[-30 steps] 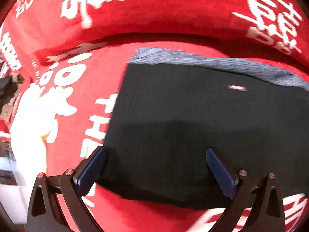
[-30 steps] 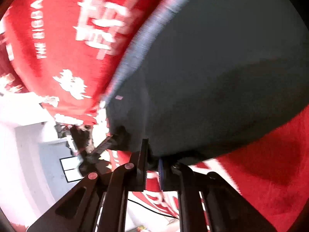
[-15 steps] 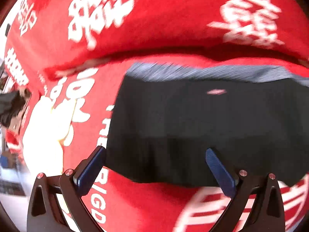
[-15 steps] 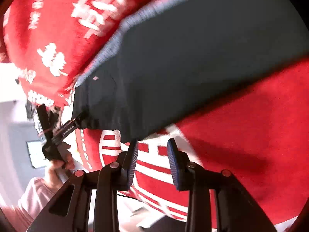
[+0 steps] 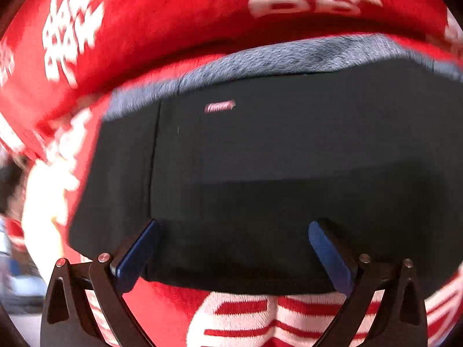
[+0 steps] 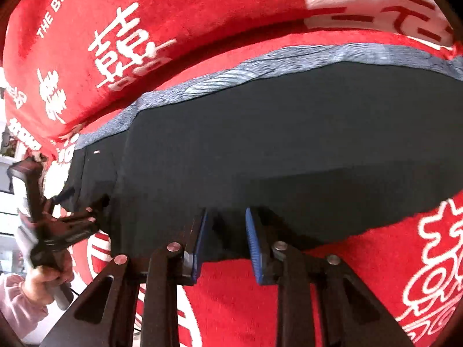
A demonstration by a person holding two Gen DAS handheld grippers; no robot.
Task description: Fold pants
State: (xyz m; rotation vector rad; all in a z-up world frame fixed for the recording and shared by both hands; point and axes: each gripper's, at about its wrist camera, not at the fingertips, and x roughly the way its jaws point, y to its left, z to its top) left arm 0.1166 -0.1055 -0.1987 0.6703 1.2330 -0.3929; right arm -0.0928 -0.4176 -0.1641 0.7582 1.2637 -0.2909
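Black pants [image 5: 275,159] lie folded flat on a red blanket [image 5: 173,14], with a grey inner band [image 5: 260,60] along the far edge and a small pink label [image 5: 220,106]. My left gripper [image 5: 234,227] hovers open and wide over the pants' near edge, nothing pinched. In the right wrist view the same pants [image 6: 275,144] fill the middle. My right gripper [image 6: 226,212] stands over their near hem with a narrow gap. Its jaws are closing, dark cloth shows in the gap, and the pads do not press on it. The left gripper [image 6: 86,199] reaches the pants' left corner.
The red blanket [image 6: 202,14] bears white characters and lettering and rises in a soft ridge behind the pants. A hand [image 6: 43,283] in a pink sleeve holds the left gripper's handle at the left edge. Beyond the blanket's left side the room is pale and blurred.
My right gripper has let go of the pants' edge, opened, then narrowed again, and swung round to face the hem. The left gripper has moved closer over the pants, still open.
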